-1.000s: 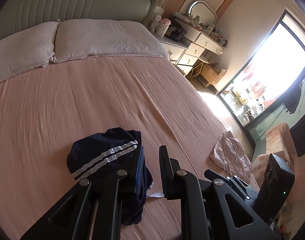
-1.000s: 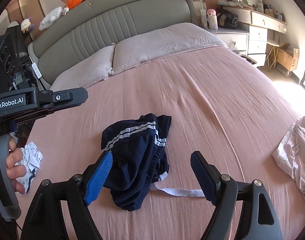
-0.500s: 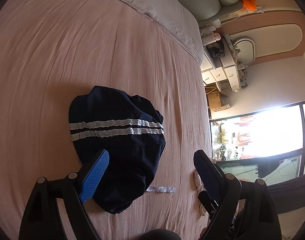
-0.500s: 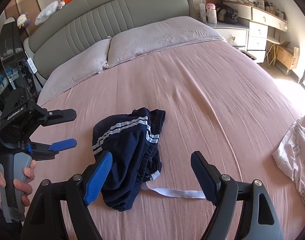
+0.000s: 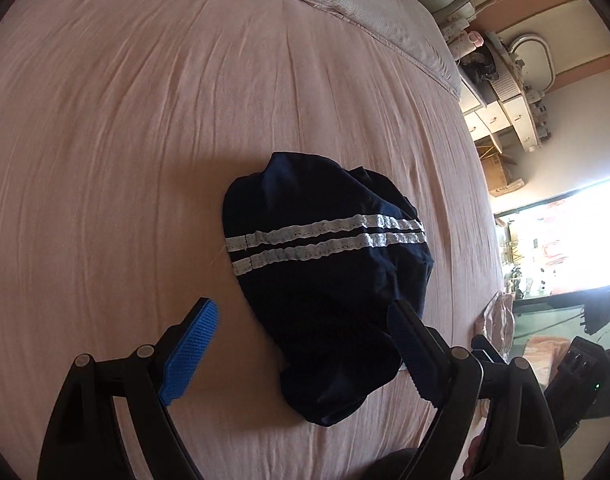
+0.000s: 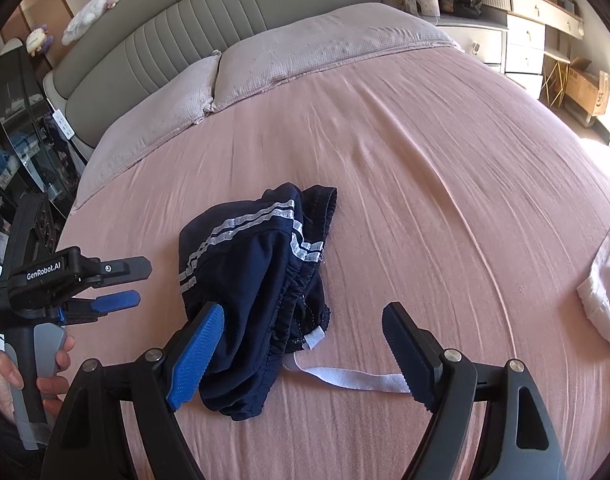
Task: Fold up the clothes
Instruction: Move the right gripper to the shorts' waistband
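Note:
Crumpled navy shorts (image 5: 325, 280) (image 6: 257, 280) with two white stripes lie in a heap on the pink bed sheet (image 5: 125, 140) (image 6: 425, 160). A white drawstring (image 6: 345, 378) trails from their waistband toward the right. My left gripper (image 5: 301, 344) hovers open just short of the shorts, holding nothing. It also shows in the right wrist view as the left gripper (image 6: 133, 284), held in a hand at the bed's left side. My right gripper (image 6: 305, 352) stands open over the near edge of the shorts and the drawstring, gripping nothing.
Two pillows (image 6: 265, 64) and a padded headboard (image 6: 205, 12) lie at the far end. A pale patterned garment (image 6: 609, 280) rests at the bed's right edge. Drawers (image 6: 521, 44) and a cardboard box (image 6: 589, 88) stand beyond the right side.
The left gripper opened wide and swung to the bed's left side, tilting down at the shorts. The right gripper stayed open and barely shifted.

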Tool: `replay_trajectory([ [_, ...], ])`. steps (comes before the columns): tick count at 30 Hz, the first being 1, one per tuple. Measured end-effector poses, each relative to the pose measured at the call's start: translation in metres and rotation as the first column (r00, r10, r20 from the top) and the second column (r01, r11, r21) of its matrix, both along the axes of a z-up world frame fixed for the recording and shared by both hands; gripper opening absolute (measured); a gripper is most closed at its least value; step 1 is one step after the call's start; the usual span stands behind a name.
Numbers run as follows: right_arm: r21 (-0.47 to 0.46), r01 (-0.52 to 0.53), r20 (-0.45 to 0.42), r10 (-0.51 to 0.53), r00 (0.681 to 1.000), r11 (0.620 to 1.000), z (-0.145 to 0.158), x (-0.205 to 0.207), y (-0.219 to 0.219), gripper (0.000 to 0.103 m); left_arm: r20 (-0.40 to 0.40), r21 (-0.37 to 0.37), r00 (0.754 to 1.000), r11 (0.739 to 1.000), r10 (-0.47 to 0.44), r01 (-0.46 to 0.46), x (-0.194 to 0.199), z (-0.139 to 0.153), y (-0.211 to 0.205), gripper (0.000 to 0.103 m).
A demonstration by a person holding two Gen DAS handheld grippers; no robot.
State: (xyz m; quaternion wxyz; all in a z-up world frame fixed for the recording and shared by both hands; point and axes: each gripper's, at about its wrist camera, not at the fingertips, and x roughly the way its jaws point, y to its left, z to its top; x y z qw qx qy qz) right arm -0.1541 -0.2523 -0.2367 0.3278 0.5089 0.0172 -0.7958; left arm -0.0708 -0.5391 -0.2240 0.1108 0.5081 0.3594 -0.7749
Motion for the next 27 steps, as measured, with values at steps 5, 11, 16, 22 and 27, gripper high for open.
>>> replay_trajectory([
  [5, -0.03, 0.042, 0.104, -0.039, 0.994, 0.999, -0.021, -0.017, -0.001, 0.082, 0.057, -0.147, 0.994, 0.984, -0.092, 0.099, -0.002, 0.0, 0.031, 0.087],
  [11, 0.0, 0.058, 0.157, -0.058, 0.986, 0.998, -0.046, -0.026, -0.016, 0.082, 0.135, -0.257, 0.973, 0.941, -0.189, 0.219, -0.002, -0.001, 0.065, 0.087],
  [16, -0.065, -0.064, 0.198, 0.076, 0.977, 0.996, -0.056, -0.025, -0.036, 0.082, 0.198, -0.391, 0.961, 0.883, -0.195, 0.26, 0.004, -0.006, 0.082, 0.087],
  [22, -0.209, 0.039, 0.392, 0.047, 0.919, 0.977, -0.08, -0.047, -0.031, 0.082, 0.229, -0.495, 0.961, 0.832, -0.155, 0.252, 0.016, -0.011, 0.093, 0.087],
  [27, -0.186, 0.061, 0.413, 0.022, 0.911, 0.981, -0.083, -0.06, -0.035, 0.082, 0.194, -0.603, 0.974, 0.769, -0.118, 0.213, 0.013, -0.001, 0.108, 0.087],
])
